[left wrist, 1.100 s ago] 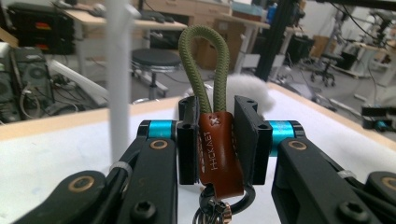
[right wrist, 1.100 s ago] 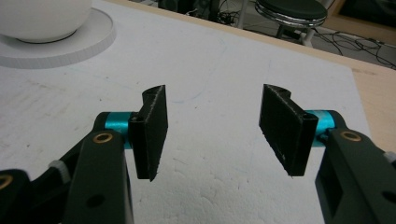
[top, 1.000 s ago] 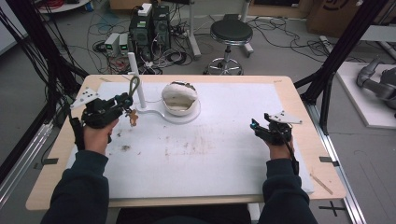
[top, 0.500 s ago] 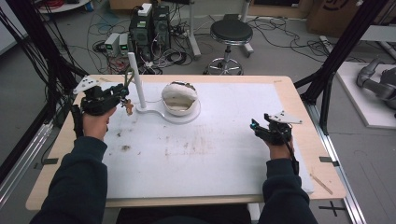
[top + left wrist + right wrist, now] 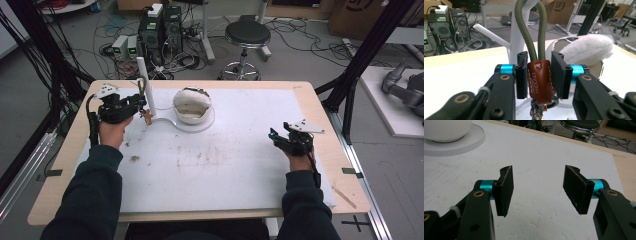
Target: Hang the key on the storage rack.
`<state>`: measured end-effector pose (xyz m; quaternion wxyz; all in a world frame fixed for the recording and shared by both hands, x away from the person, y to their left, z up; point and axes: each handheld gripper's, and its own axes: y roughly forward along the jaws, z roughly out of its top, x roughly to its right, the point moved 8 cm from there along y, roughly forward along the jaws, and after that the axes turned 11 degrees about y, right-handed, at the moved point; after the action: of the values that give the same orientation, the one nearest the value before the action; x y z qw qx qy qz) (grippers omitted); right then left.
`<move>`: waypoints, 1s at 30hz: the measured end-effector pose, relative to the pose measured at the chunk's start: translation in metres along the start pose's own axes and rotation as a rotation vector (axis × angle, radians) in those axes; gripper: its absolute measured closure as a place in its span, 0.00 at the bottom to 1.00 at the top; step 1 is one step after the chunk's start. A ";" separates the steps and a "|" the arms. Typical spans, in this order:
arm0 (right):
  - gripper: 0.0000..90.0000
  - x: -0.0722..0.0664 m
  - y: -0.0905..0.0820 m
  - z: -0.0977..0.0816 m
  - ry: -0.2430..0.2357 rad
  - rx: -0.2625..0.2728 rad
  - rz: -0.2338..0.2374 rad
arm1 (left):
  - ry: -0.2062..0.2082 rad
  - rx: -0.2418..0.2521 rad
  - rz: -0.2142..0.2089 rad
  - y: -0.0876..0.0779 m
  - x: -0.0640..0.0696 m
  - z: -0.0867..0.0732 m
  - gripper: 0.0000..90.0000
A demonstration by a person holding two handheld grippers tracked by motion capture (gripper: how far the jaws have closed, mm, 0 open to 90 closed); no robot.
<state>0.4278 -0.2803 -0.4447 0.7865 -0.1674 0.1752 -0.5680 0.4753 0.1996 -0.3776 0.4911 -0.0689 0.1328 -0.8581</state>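
At the near right of the bench (image 5: 240, 170), the right tool (image 5: 537, 188) is held idle, jaws apart and empty. Farther left, the left tool (image 5: 539, 75) is clamped on the brown leather tab (image 5: 541, 80) of a green rope keychain (image 5: 530, 37), its loop raised against the white stand (image 5: 145, 85), apparently for hanging. Beyond, a white rounded container (image 5: 192, 106) is seen, its contents unclear.

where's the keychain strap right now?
The olive cord keychain is clamped by its brown leather tab between the left hand-held gripper's jaws, at the table's far left. Its loop rises beside the white stand, left of the white dome.
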 end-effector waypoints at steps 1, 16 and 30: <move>0.47 0.001 0.000 0.000 0.001 0.001 -0.002 | -0.015 0.011 -0.015 -0.003 0.001 -0.002 0.71; 0.32 -0.001 -0.005 -0.003 0.000 -0.009 0.058 | 0.013 0.013 -0.115 -0.021 0.021 -0.050 0.18; 0.25 -0.014 -0.015 -0.008 -0.039 -0.048 0.164 | 0.077 0.117 -0.152 -0.032 0.053 -0.052 0.21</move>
<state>0.4074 -0.2717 -0.4441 0.8294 -0.1822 0.1865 -0.4941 0.4088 0.1784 -0.4186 0.4222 -0.0170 0.0957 -0.9013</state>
